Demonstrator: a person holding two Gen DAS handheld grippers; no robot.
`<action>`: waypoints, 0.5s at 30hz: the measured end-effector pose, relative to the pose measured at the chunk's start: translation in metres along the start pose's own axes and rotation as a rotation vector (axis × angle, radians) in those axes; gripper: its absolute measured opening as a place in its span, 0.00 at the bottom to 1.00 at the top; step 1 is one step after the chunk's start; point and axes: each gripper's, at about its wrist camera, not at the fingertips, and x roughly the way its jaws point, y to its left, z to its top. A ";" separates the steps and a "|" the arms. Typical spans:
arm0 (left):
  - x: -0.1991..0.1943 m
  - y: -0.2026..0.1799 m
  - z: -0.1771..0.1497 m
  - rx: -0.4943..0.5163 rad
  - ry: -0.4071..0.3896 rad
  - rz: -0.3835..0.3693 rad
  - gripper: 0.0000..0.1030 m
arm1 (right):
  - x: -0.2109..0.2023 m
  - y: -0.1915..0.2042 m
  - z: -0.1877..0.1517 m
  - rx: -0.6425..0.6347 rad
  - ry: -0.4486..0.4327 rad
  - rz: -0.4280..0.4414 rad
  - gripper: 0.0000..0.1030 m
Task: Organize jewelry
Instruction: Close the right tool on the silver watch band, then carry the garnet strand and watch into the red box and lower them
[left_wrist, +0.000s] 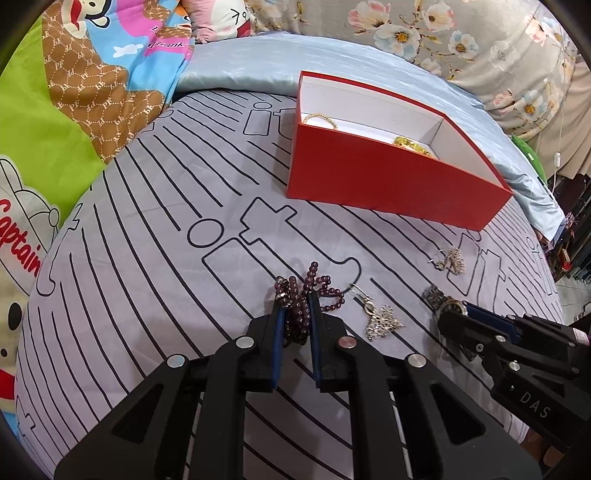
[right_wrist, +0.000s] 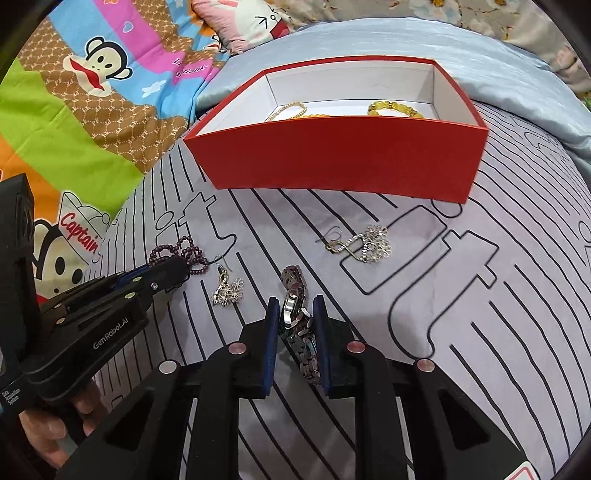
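The grey bedspread printed with black lines (right_wrist: 480, 295) is carrying everything, and the open red cardboard box with a white lining (right_wrist: 343, 162) is sitting on it as the landmark. Beyond the box a pale blue satin cover (left_wrist: 258, 62) is lying, and to its left a bright cartoon-monkey quilt (right_wrist: 74, 122) is showing the words "Captain" and "Frank".

On the near side of the box, the left gripper (left_wrist: 295, 299) is narrowing its blue-padded jaws onto the dark purple beaded bracelet (left_wrist: 299, 295), beads bunching between the pads and looping out ahead. "GenRobot.AI" is reading along its body in the right wrist view. To its right, the right gripper (right_wrist: 295, 306) is pinching the silver metal link wristwatch (right_wrist: 293, 295) between its pads, jaws nearly together; "DAS" is showing on its side.

One bracelet and one watch are being gripped. Two silver filigree drop earrings are lying loose: one (right_wrist: 227, 290) between the two grippers, one (right_wrist: 365, 243) closer to the box. Inside the box, one thin gold chain bracelet (right_wrist: 290, 109) is resting at the left and one yellow beaded bracelet (right_wrist: 395, 108) at the right.
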 end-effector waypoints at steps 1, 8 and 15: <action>-0.002 -0.001 0.000 0.000 -0.001 -0.004 0.12 | -0.003 -0.001 -0.001 0.007 -0.004 0.000 0.17; -0.014 -0.008 0.002 0.007 -0.014 -0.033 0.12 | -0.020 -0.006 -0.004 0.030 -0.038 -0.007 0.16; -0.032 -0.022 0.011 0.030 -0.043 -0.065 0.12 | -0.047 -0.007 0.001 0.041 -0.099 -0.001 0.16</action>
